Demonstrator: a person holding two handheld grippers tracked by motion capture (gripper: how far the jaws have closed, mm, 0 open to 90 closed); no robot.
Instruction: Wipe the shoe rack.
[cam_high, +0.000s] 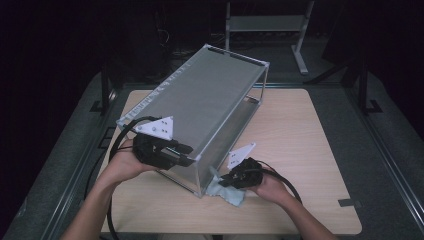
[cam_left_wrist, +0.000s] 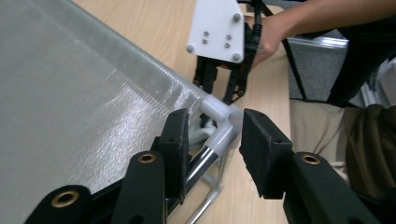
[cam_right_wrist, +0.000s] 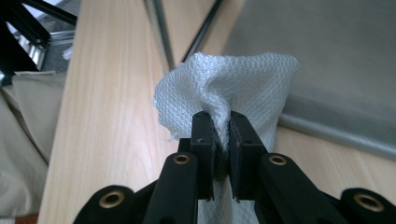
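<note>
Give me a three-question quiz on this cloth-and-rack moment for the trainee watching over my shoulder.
1. True or false: the right hand-held gripper is shut on the white cloth.
2. Multiple choice: which part of the mesh-sided rack lies between the jaws of the left hand-held gripper? A) a wheel B) its white corner joint C) a handle
3. What do the rack and the cloth rest on?

Key
1. True; the jaws pinch a fold of it.
2. B; the pads stand apart beside the joint, not pressing on it.
3. The wooden table; the cloth lies by the rack's near corner.
</note>
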